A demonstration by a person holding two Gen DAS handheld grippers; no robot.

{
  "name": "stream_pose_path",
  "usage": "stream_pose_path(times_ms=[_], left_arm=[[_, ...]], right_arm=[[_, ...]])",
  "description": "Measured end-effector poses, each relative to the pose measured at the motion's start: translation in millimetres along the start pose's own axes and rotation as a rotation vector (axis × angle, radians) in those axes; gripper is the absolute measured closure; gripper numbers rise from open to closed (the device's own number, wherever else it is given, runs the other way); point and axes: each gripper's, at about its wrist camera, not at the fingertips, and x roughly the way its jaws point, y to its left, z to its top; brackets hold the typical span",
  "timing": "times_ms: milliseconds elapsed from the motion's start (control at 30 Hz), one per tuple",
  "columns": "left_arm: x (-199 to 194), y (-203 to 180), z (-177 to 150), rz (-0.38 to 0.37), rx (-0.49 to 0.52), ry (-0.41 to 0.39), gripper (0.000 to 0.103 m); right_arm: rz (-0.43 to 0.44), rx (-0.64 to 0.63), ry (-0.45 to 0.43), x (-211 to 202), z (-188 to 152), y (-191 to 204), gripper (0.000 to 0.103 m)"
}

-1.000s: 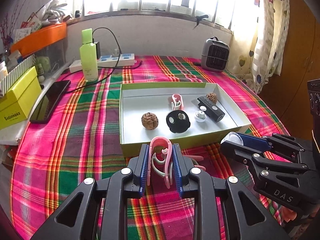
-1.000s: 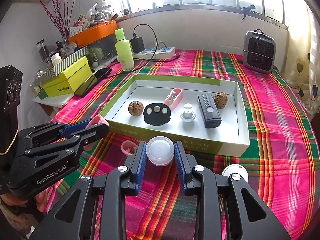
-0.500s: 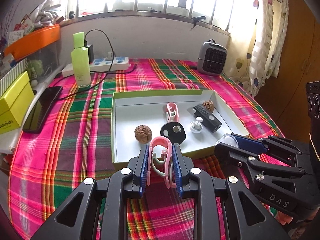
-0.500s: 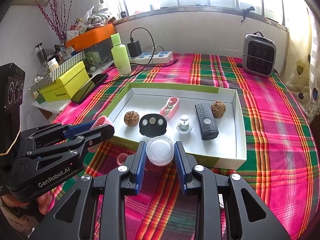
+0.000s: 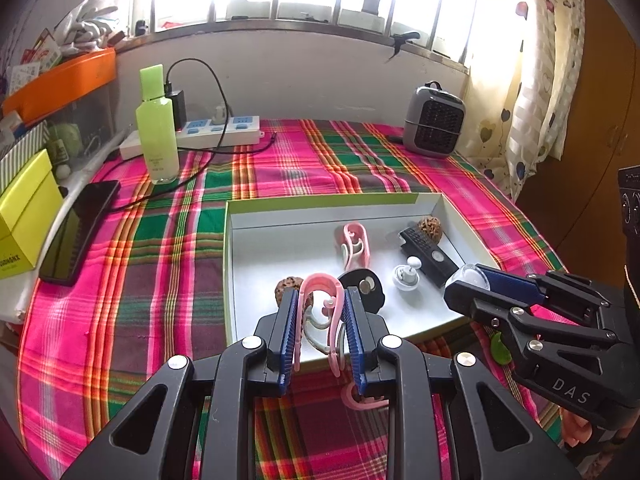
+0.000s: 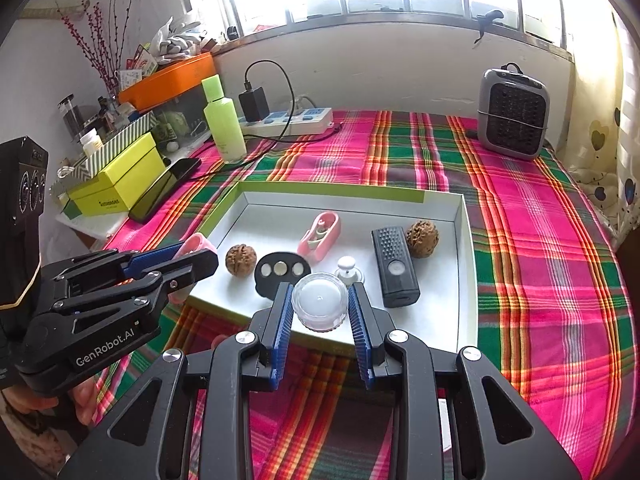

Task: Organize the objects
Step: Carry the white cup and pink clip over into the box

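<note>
You are carrying two things to the tray [image 6: 466, 240] at once: your left gripper [image 5: 320, 320] has its jaws closed on a pink clip [image 5: 320, 304], and your right gripper [image 6: 320, 312] has its jaws clamped on a small clear round jar [image 6: 319, 300] with a white top. Both loads hang over the tray's near edge, the clip toward the near left corner and the jar about the middle of that edge. To set them down well, bring each one fully past the rim before you lower it, and pick bare floor: the near left corner beside the walnut [image 6: 240, 260] looks free for the clip, though the black oval holder [image 6: 282, 270] lies just to its right, and the jar sits right above the small white knob [image 6: 347, 269], so shift it toward the open near right corner beyond the black remote [image 6: 394, 266]. Lower until the thing rests on the tray floor, then open the jaws only a little; the clip is springy and may jump, and the jar may roll if it tips. Keep the two grippers apart, since they are near each other. A second pink clip [image 6: 320, 236] and another walnut [image 6: 422, 233] lie toward the far edge. The tray stands on a table under a pink and green plaid cloth [image 6: 540, 240], with a green bottle [image 6: 224, 120], a power strip [image 6: 296, 118], a phone [image 6: 164, 188] and a yellow box [image 6: 120, 178] at the far left, a small heater [image 6: 514, 114] at the far right corner, and a bright window behind.
</note>
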Motion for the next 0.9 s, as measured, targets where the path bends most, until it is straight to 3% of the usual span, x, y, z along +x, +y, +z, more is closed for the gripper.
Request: stream_pose_path(times_ms=[900], left_arm=[[52.0,24.9,42.7,0.015,-0.039,0.040,0.081]], right_arm=[[-0.058,-0.034,0.042,58.7,55.8,-14.6,0.073]])
